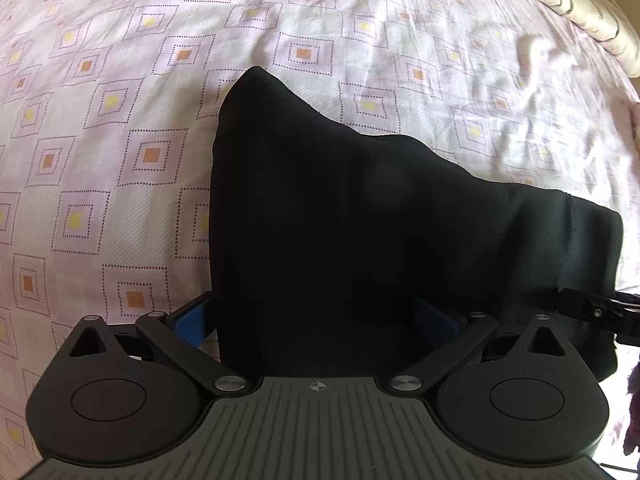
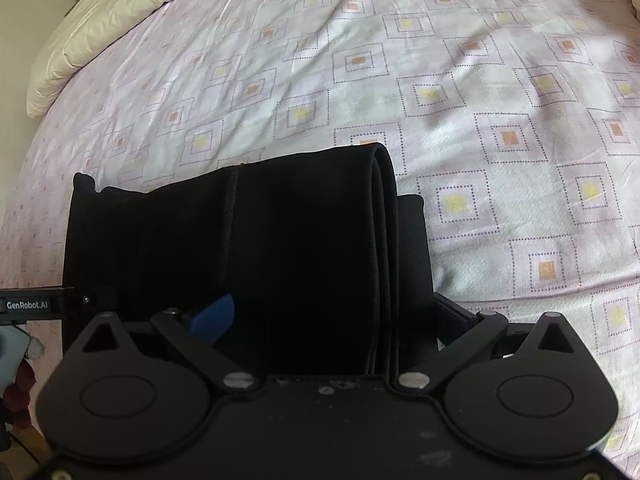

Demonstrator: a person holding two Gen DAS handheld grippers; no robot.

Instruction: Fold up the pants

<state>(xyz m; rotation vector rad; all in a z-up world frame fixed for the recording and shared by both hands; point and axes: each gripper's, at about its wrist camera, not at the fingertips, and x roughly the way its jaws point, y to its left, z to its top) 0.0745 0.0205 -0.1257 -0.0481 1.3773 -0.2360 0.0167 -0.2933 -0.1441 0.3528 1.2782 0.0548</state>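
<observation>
The black pants (image 1: 360,220) are folded into a thick bundle and held above the bed. In the left wrist view my left gripper (image 1: 316,320) has its blue-padded fingers (image 1: 192,324) wide apart, with the bundle's left part between them. In the right wrist view the pants (image 2: 260,240) show stacked folded layers at their right edge. My right gripper (image 2: 324,316) also straddles the bundle, one blue pad (image 2: 214,316) showing. Whether either gripper pinches the cloth is hidden by the fabric. The right gripper's body (image 1: 600,312) shows at the left view's right edge.
The bed is covered by a pink sheet (image 1: 120,100) printed with dotted squares. A cream pillow or duvet (image 2: 100,12) lies at the bed's far edge, also in the left wrist view (image 1: 580,4). Dark objects (image 2: 16,396) lie beside the bed.
</observation>
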